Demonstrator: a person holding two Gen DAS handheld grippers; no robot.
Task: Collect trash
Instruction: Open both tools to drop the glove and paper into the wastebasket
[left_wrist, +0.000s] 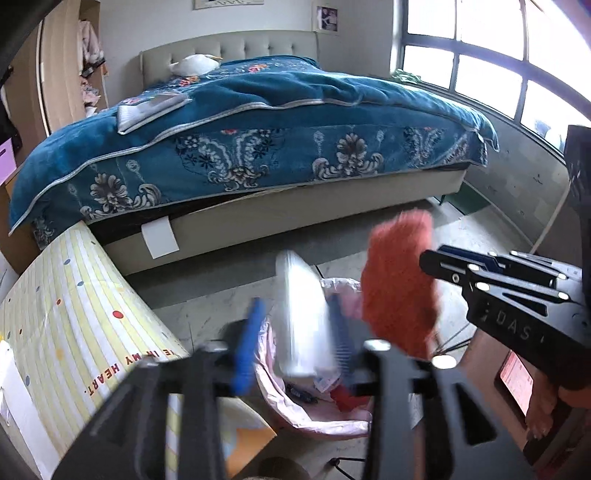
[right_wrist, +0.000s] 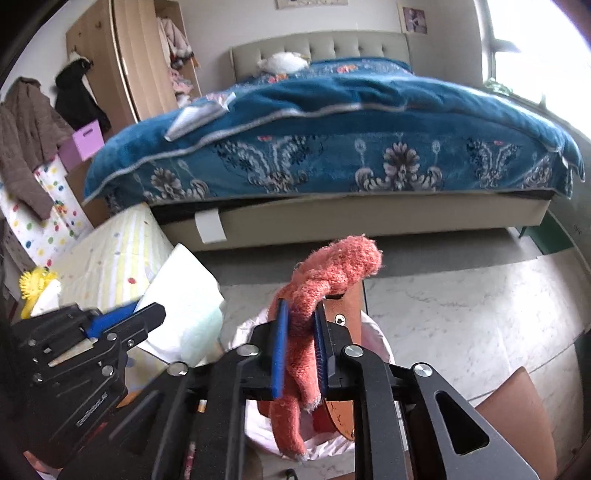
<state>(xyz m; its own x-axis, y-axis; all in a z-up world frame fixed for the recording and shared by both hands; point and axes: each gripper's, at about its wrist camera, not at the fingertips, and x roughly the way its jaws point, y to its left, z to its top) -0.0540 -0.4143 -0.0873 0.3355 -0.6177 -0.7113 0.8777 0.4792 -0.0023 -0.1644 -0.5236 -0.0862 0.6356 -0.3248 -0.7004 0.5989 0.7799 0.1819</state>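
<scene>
The right gripper (right_wrist: 300, 354) is pinching a fuzzy coral-red rag (right_wrist: 317, 291) and the left gripper (left_wrist: 295, 339), blurred and seemingly parted, is dangling a translucent white plastic sheet (left_wrist: 301, 321) over the pink-lined trash bin (left_wrist: 325, 421), already holding scraps, so neither piece is deposited yet.

Fuzzy orange cloth (right_wrist: 317, 295); glossy marbled floor (right_wrist: 461, 317).

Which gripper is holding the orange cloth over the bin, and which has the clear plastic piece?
The right gripper pinches the fuzzy orange cloth; the left gripper has the blurred clear plastic piece between its fingers. Both are above the pink-lined trash bin.
</scene>
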